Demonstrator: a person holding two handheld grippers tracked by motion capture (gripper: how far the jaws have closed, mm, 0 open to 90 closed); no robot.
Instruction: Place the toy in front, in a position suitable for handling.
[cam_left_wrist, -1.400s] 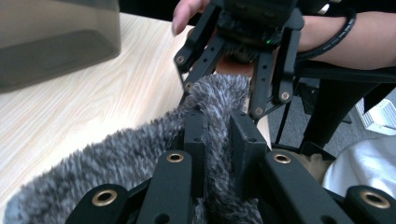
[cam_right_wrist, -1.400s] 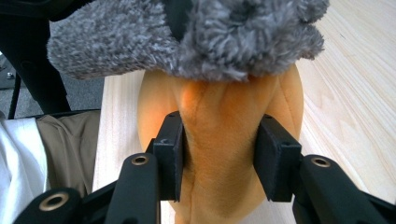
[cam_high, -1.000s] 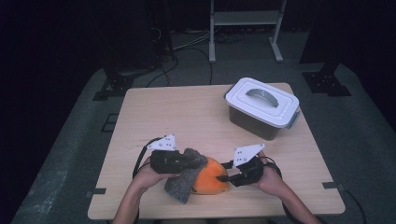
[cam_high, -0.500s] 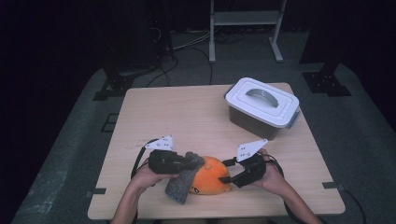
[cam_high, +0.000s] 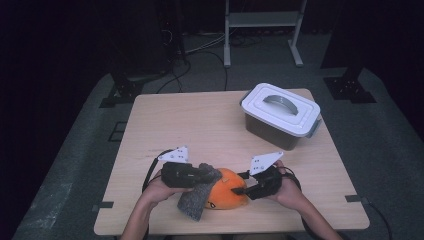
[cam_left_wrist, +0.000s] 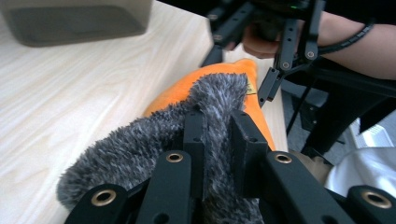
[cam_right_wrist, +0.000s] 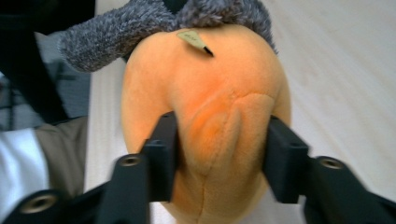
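At the near edge of the wooden table (cam_high: 200, 120), slightly left of centre, the left gripper (cam_high: 202, 175) lies level in the person's left hand (cam_high: 159, 189), pointing right, its jaws pressed tight on a fold of the grey furry cloth (cam_high: 196, 201). In the left gripper view the cloth (cam_left_wrist: 154, 140) bulges up between and around the two black jaws, and its free end hangs toward the near table edge in the high view. The cloth drapes over the left side of the orange plush toy (cam_high: 227, 189), which rests on the table just right of it, near the front edge. A small tan tag (cam_right_wrist: 191, 38) shows on the top of the toy (cam_right_wrist: 205, 107) in the right gripper view, just beside the grey fur. To the right, the right gripper (cam_high: 240, 190) points left from the person's right hand (cam_high: 287, 192); its jaws have just been closing, and they now pinch a raised fold of the orange plush from both sides, the pads dented into the fabric. Far right on the table, well apart from the hands, stands a grey plastic box (cam_high: 280, 116) with a white lid and a grey handle, its lid on.
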